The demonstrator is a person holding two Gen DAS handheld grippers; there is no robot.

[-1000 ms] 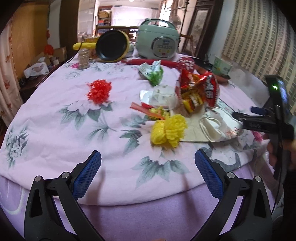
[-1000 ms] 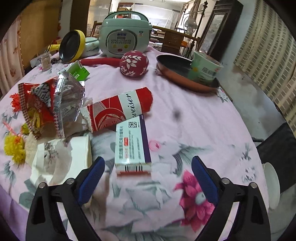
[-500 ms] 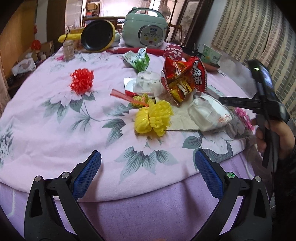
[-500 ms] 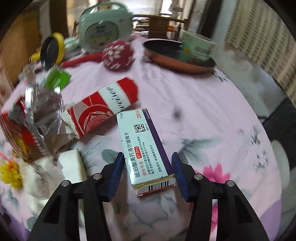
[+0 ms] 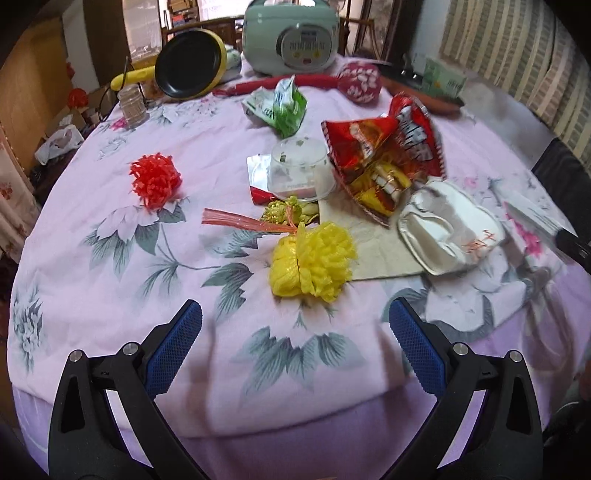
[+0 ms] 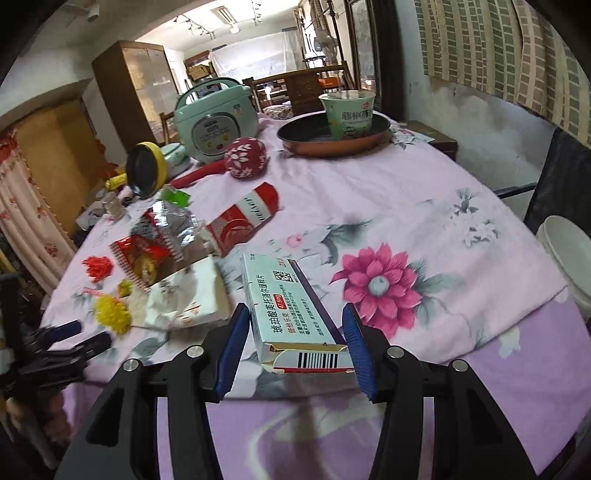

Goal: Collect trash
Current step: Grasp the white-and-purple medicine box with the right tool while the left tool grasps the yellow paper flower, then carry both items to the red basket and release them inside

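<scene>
The right gripper (image 6: 297, 349) held a pale blue medicine box (image 6: 286, 312) between its blue pads; its jaws had just been closing, and the barcode end of the box stuck out toward the camera, over the near edge of the table (image 6: 461, 206). The box looked lifted from the cloth, though I could not tell this for sure. The left gripper (image 5: 295, 350) hung with its jaws wide apart and nothing between them, above the near rim of the table, where the pink flowered cloth (image 5: 110, 229) fell over the edge. In front of it the cloth was free up to a yellow paper flower (image 5: 314, 262). Behind that flower the trash lay close together: a crushed white carton (image 5: 448, 234), a red snack bag (image 5: 384, 162) torn open, a clear plastic cup (image 5: 299, 171) standing upside down, and a green wrapper (image 5: 282, 107) further back. A red paper flower (image 5: 155, 181) lay apart on the left, with open cloth around it. At the far side stood a green rice cooker (image 5: 291, 35) and a yellow-rimmed pan (image 5: 190, 62). In the right wrist view a copper pan (image 6: 334, 138) with a noodle cup (image 6: 349, 114) in it stood near the far edge, and the right half of the table was mostly bare cloth. A dark chair (image 6: 557, 184) stood just beside the right edge.
</scene>
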